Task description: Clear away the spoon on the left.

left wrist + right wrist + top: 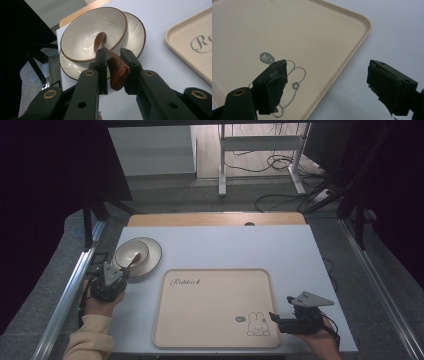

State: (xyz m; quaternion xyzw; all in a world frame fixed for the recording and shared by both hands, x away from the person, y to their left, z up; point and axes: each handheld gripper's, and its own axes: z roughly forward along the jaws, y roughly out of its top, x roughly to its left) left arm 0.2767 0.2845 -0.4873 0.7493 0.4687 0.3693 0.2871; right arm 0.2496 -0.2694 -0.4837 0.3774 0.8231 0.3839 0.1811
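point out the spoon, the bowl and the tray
spoon (117, 70), left gripper view, on the brown handle between the jaws
bowl (82, 37), left gripper view, on its inner wall
tray (210, 320), high view, on its bare floor

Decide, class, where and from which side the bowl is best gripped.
Grip the bowl by its rim, coming down from above on the far side. Its thin upright wall fits between two jaws. It sits on a saucer, so a low side approach would meet that. The near rim is taken: the spoon leans there, held by the left tool.
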